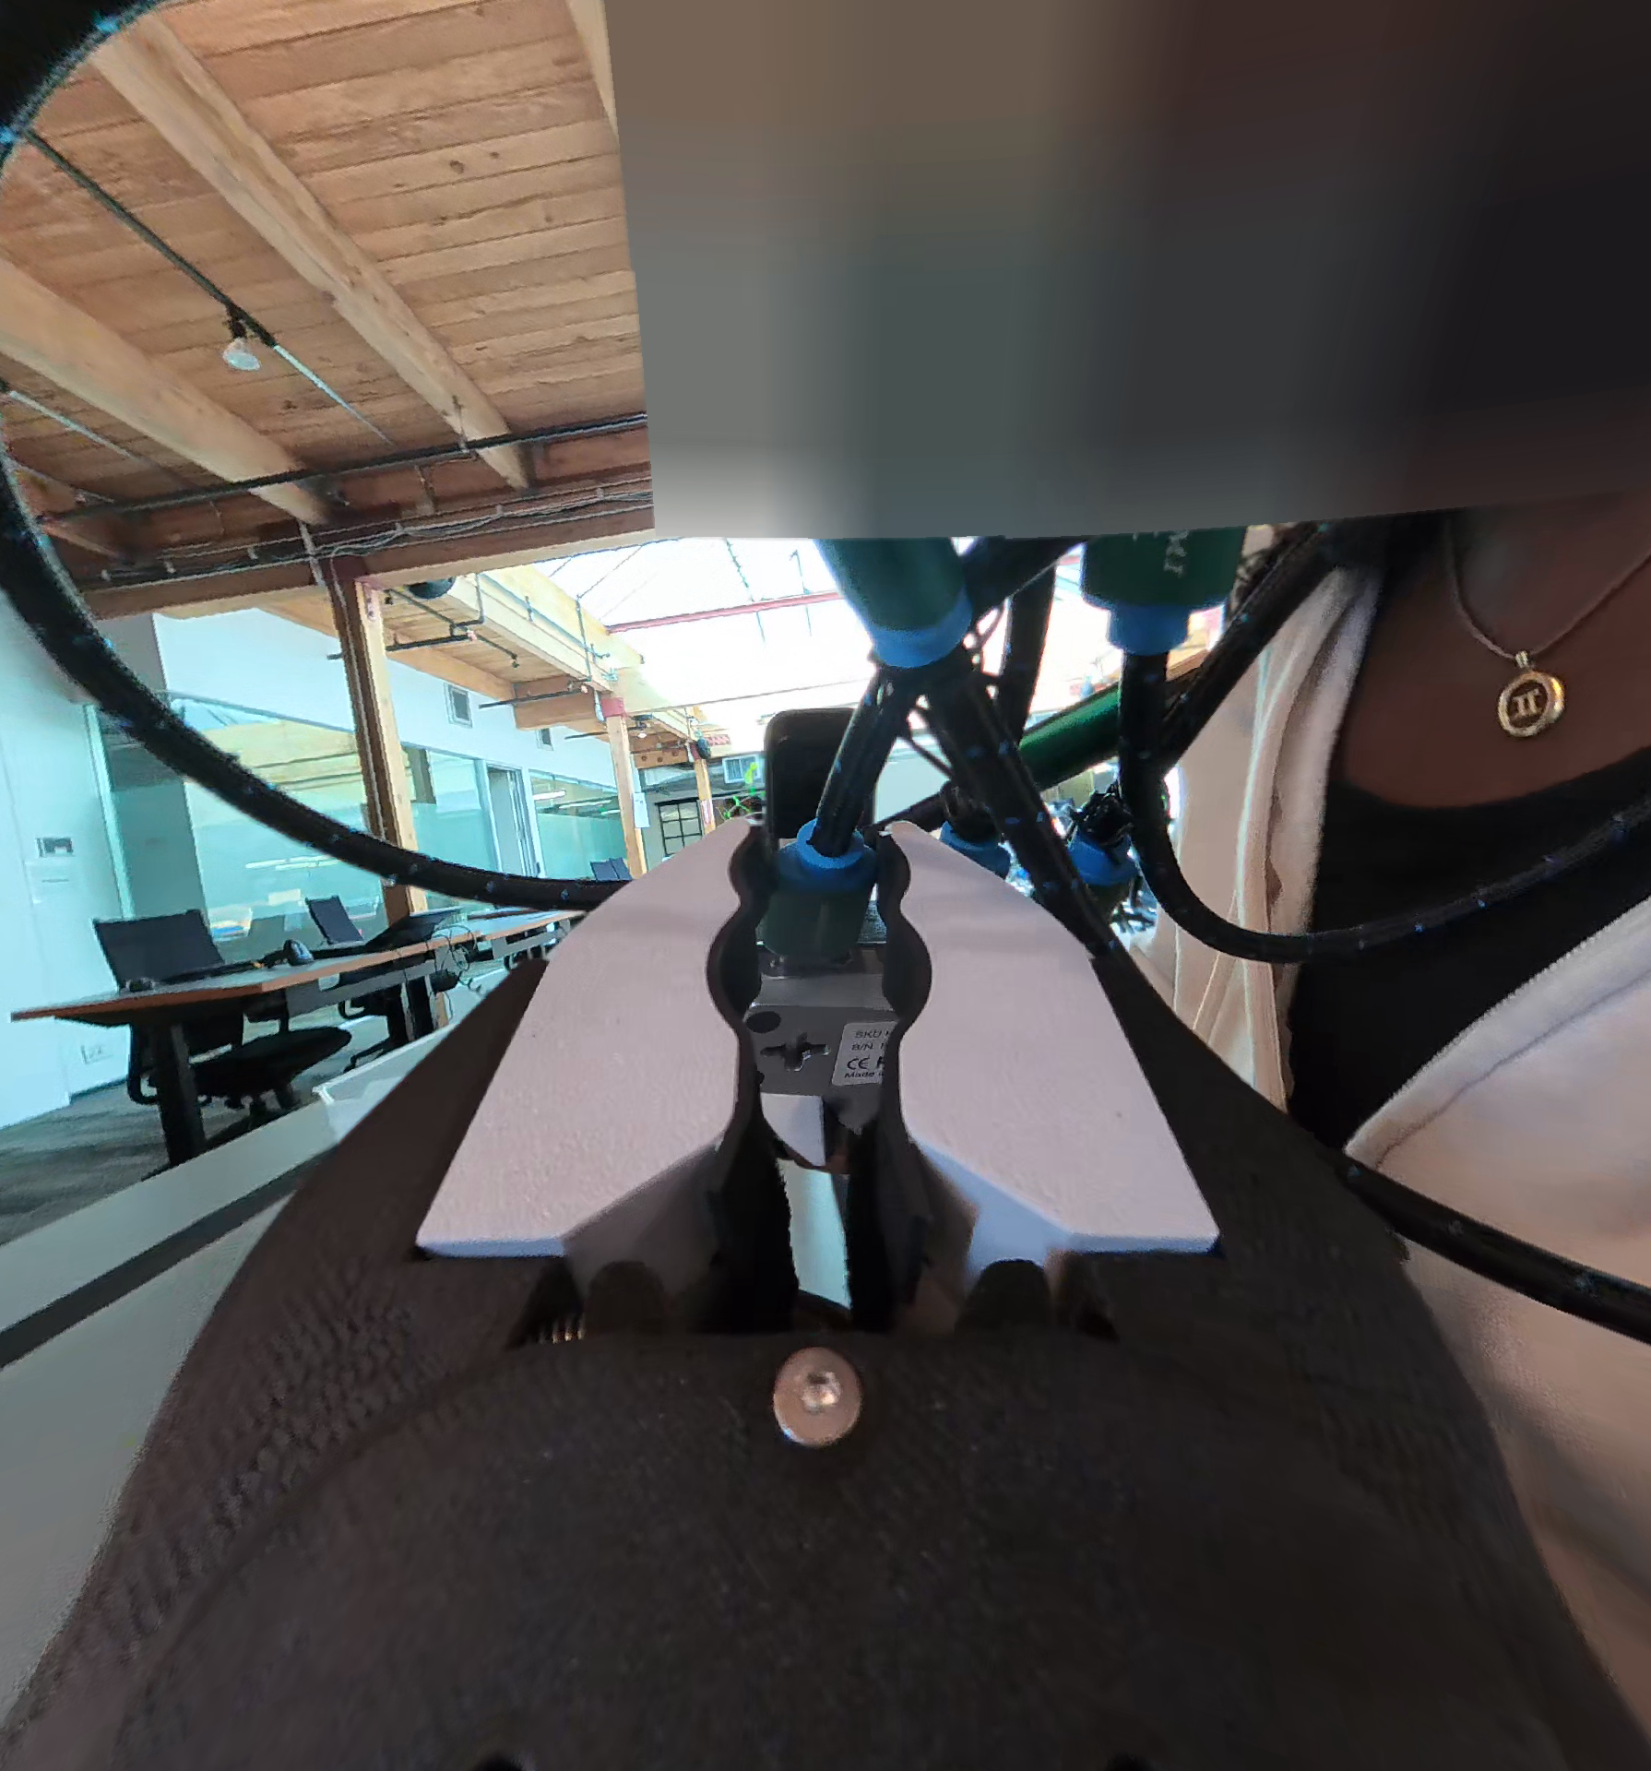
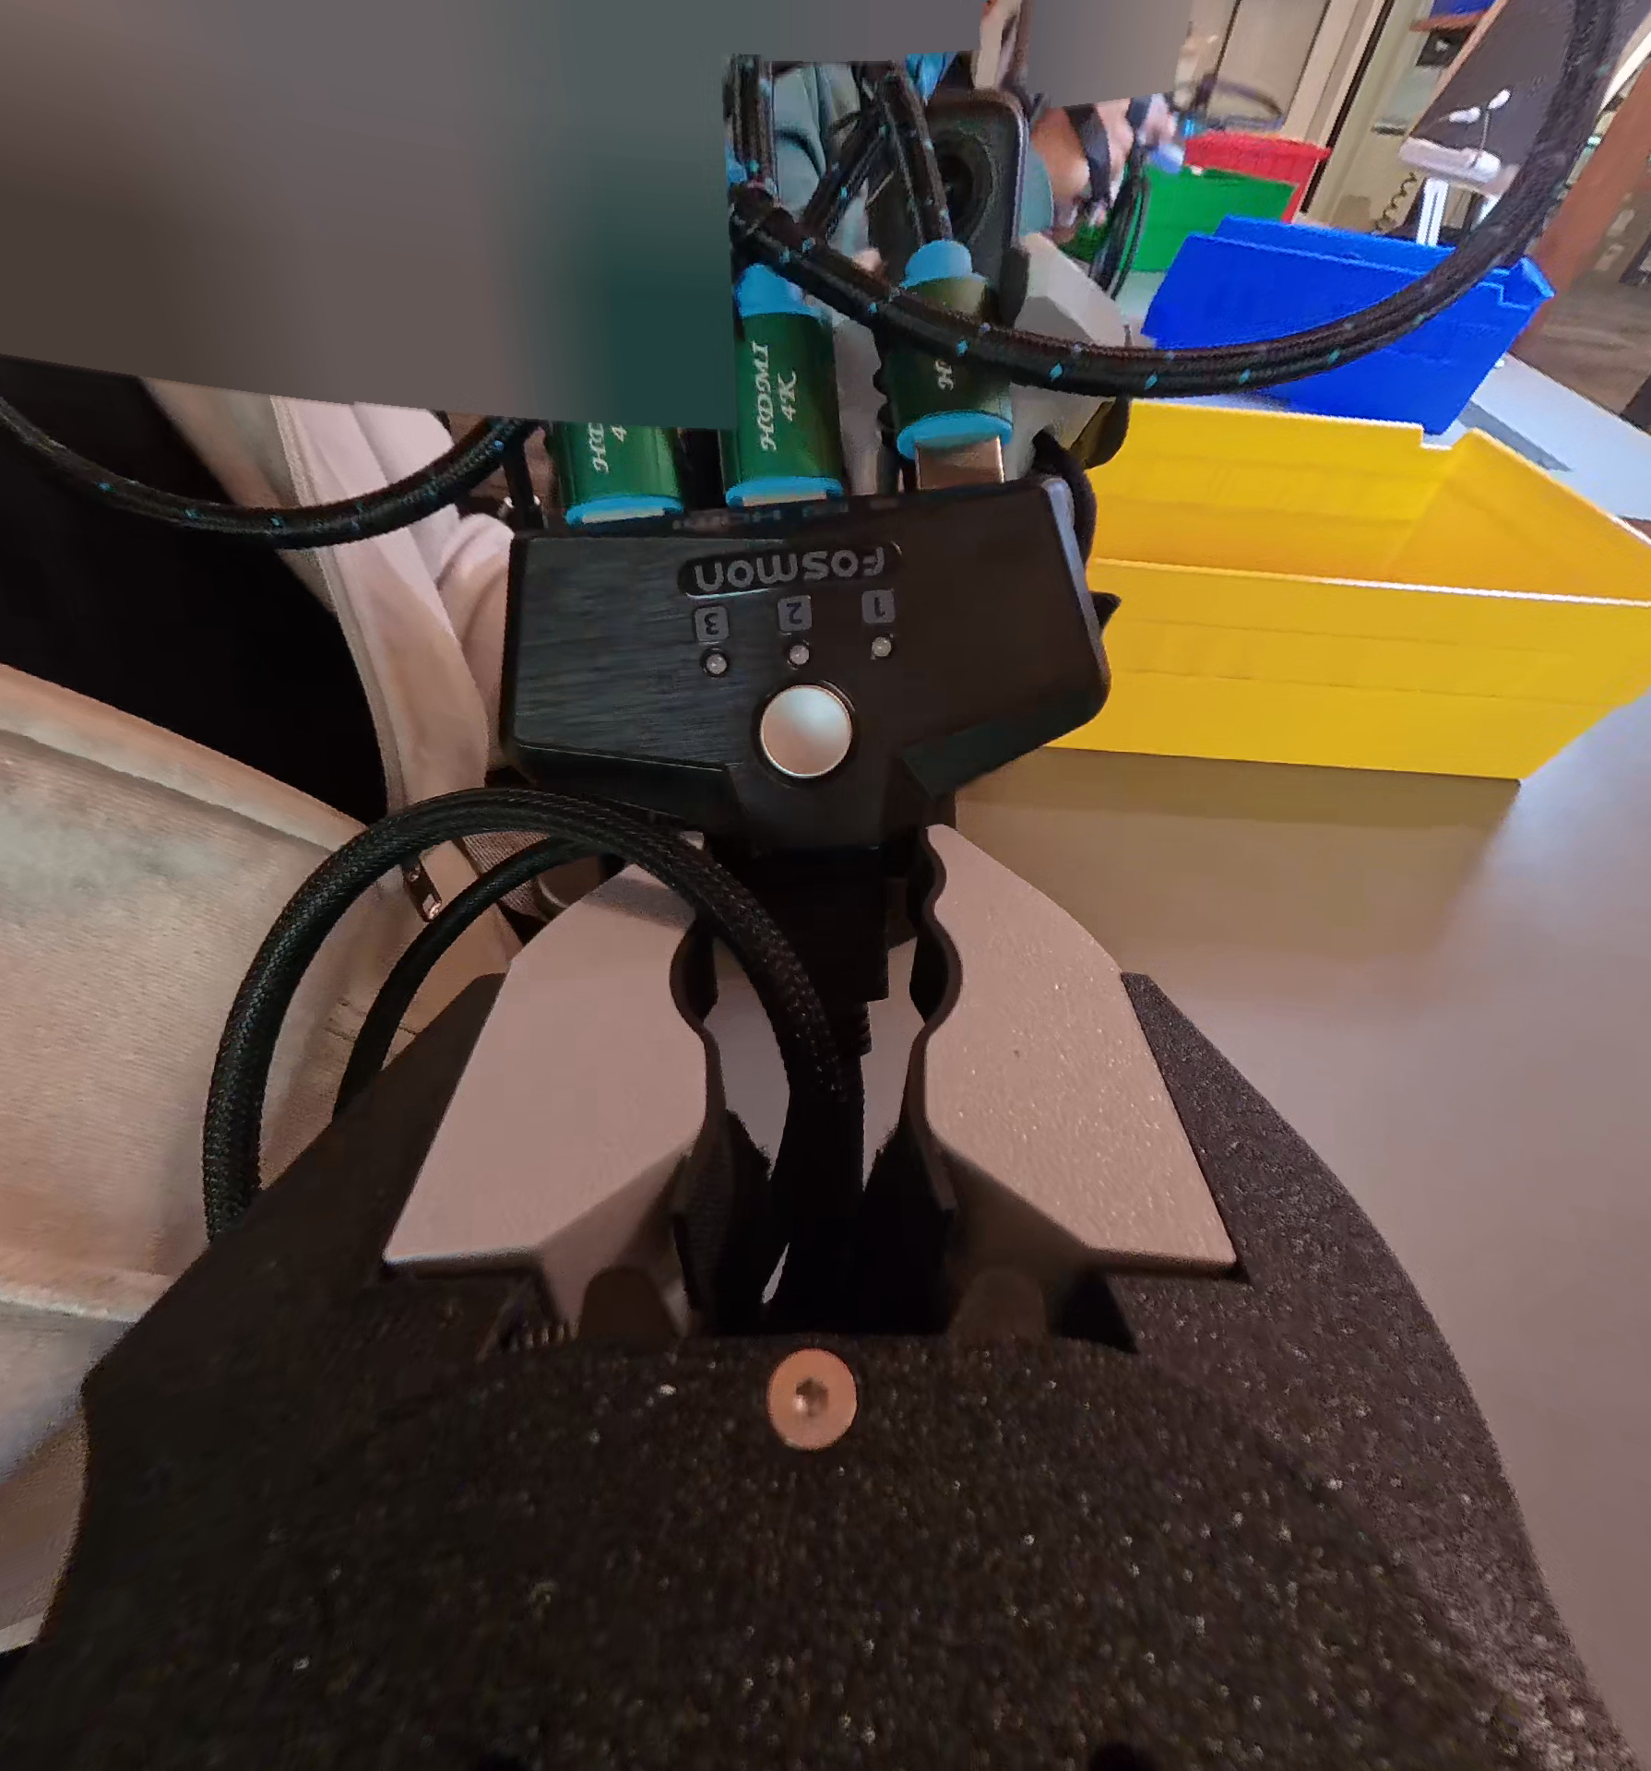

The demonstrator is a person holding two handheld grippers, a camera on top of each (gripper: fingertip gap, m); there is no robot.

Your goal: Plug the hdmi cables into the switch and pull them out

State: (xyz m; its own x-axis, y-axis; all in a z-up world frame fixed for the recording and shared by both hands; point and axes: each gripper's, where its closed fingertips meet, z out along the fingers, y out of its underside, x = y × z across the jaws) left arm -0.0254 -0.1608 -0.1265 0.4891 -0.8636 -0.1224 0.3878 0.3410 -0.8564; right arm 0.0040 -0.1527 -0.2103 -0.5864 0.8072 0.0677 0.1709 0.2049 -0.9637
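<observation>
Right gripper [image 2: 807, 920] fingers clamp the switch [image 2: 793, 661]; left gripper [image 1: 817, 862] fingers pinch 1 HDMI plug [image 1: 807, 910].

Three plugs [image 2: 783, 422] stand side by side in the far edge of the switch [image 2: 793, 671], a bin [image 2: 1377, 652] sits right of it on the desk [image 2: 1330, 958], another bin [image 2: 1330, 297] behind.

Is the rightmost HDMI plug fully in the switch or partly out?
Partly out: the rightmost plug shows bare metal above the switch.
</observation>
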